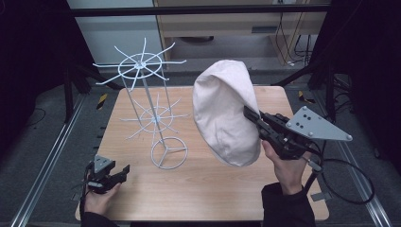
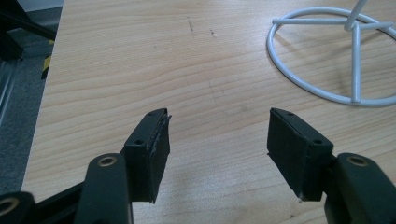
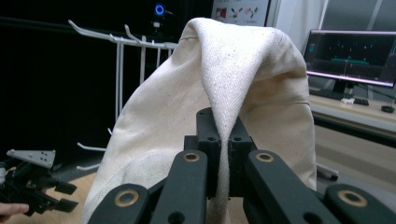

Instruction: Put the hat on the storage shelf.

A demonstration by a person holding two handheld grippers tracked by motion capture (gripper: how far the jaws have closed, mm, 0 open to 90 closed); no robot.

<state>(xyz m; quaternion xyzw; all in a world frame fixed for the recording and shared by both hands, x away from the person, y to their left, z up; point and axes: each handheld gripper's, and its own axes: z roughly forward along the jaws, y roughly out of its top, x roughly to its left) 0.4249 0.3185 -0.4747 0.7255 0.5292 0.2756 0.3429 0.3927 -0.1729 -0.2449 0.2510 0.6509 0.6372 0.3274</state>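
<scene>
A cream cloth cap (image 1: pixel 222 113) hangs in the air over the right half of the wooden table (image 1: pixel 142 189). My right gripper (image 1: pixel 250 113) is shut on a pinched fold of its fabric; in the right gripper view the cream cloth cap (image 3: pixel 224 84) rises between the closed jaws of the right gripper (image 3: pixel 223 135). A white wire rack (image 1: pixel 151 109) with two tiers of spoke hooks stands left of the cap on a ring base (image 2: pixel 327 51). My left gripper (image 1: pixel 124 171) rests low at the table's near left corner, its jaws open over bare wood (image 2: pixel 218 135).
The table's left edge (image 2: pixel 46 102) drops to grey floor with a metal rail. A monitor (image 3: pixel 355 56) on a desk stands far behind the cap. The right gripper's cable (image 1: pixel 350 189) loops off the table's right side.
</scene>
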